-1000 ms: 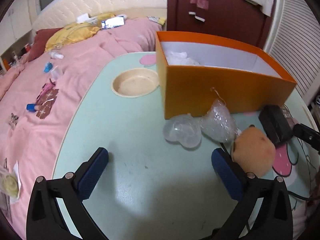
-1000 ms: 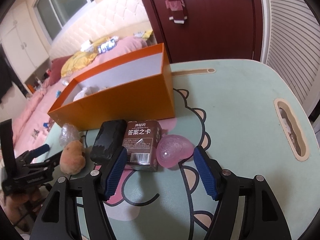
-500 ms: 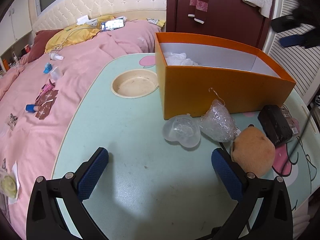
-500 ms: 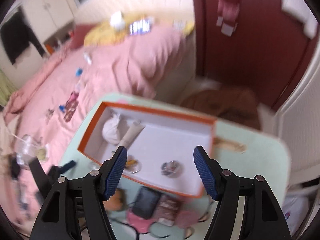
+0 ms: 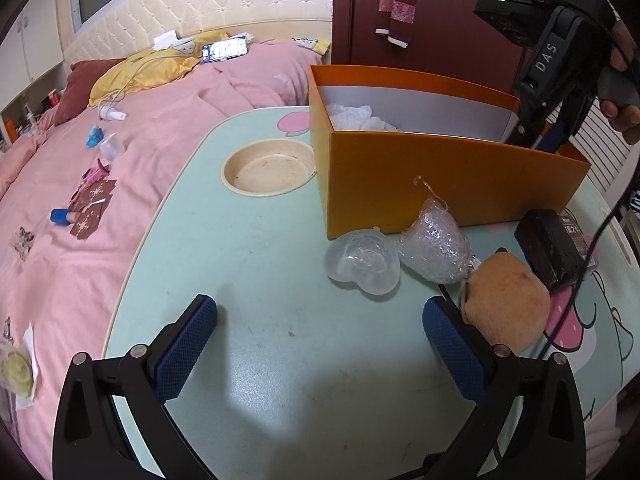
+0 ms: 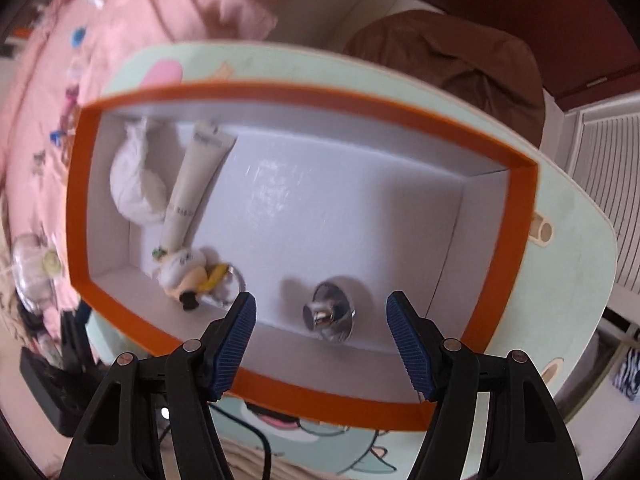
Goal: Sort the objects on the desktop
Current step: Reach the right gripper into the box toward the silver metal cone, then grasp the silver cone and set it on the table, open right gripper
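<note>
An orange box (image 5: 440, 168) stands on the mint green table (image 5: 260, 264). In front of it lie a clear heart-shaped case (image 5: 362, 261), a bubble-wrap bundle (image 5: 436, 244), a tan plush ball (image 5: 504, 304) and a black box (image 5: 550, 246). My left gripper (image 5: 320, 344) is open and empty, low over the table before them. My right gripper (image 6: 321, 342) is open and empty, pointing down into the orange box (image 6: 492, 300) above a shiny metal piece (image 6: 330, 312). The box also holds a white pouch (image 6: 134, 184), a tube (image 6: 192, 184) and a keychain toy (image 6: 184, 272).
A round cream recess (image 5: 268, 168) sits in the table left of the box. A pink bed (image 5: 100, 168) with small items runs along the table's left side. A dark red door (image 5: 432, 12) is behind. A black cable (image 5: 592, 248) crosses the right side.
My right gripper rose from the table in front of the box and now hangs over the box, looking down into it. My left gripper has hardly moved.
</note>
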Demonstrator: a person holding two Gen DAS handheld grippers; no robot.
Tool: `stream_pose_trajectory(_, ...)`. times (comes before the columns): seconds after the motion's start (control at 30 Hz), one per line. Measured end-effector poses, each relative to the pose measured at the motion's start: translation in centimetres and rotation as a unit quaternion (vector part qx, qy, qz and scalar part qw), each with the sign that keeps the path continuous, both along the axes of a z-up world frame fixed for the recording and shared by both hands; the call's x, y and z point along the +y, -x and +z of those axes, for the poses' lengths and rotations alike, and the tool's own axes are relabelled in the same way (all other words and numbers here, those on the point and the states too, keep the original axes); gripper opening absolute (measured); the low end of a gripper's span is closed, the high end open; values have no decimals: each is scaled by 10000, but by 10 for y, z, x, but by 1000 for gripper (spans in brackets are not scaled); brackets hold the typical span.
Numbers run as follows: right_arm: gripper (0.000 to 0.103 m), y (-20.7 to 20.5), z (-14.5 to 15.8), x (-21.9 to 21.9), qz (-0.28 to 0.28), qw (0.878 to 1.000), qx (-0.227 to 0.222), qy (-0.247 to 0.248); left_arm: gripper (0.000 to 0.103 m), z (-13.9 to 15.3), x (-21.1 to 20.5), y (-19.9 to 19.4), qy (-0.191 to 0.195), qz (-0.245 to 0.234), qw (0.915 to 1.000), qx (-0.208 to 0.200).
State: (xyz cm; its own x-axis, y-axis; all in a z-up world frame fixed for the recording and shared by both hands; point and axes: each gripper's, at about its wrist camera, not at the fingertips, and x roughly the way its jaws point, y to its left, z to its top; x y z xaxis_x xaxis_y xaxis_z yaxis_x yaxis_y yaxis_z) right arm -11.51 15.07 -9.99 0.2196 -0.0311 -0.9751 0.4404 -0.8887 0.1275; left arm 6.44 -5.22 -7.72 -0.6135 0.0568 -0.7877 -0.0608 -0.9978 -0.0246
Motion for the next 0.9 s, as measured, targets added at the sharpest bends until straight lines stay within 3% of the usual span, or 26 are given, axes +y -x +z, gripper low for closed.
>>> stream_pose_trajectory(0.03, 64, -3, -3, -1, 84, 9999, -37, -79, 103, 0, 0, 0, 2, -1, 10000, -2)
stream_pose_trajectory(0.1, 40, -9, -7, -5, 368, 9987, 144, -328, 103, 0, 0, 0, 0, -1, 10000, 0)
stream_pose_trajectory(0.13, 39, -12, -9, -7, 498, 9975, 236, -436, 103, 0, 0, 0, -2, -1, 10000, 2)
stream_pose_trajectory(0.17, 29, -14, -11, -8, 609, 9963, 302, -518, 103, 0, 0, 0, -4, -1, 10000, 3)
stream_pose_trajectory(0.23, 30, -17, -14, -8, 628, 9971, 168, -401, 103, -1, 0, -2, -1, -3, 10000, 12)
stream_pose_trajectory(0.47, 29, -19, -2, 1, 607, 9968, 517, -34, 103, 0, 2, -3, 16, -2, 10000, 24)
stream_pose_trajectory(0.7, 29, -35, 44, 7, 682, 9894, 1217, 414, 103, 1, 4, -4, 16, 7, 10000, 17)
stream_pose_trajectory(0.9, 30, -69, 85, 10, 825, 9818, 1490, 841, 103, 0, 3, -2, 12, 3, 10000, 14)
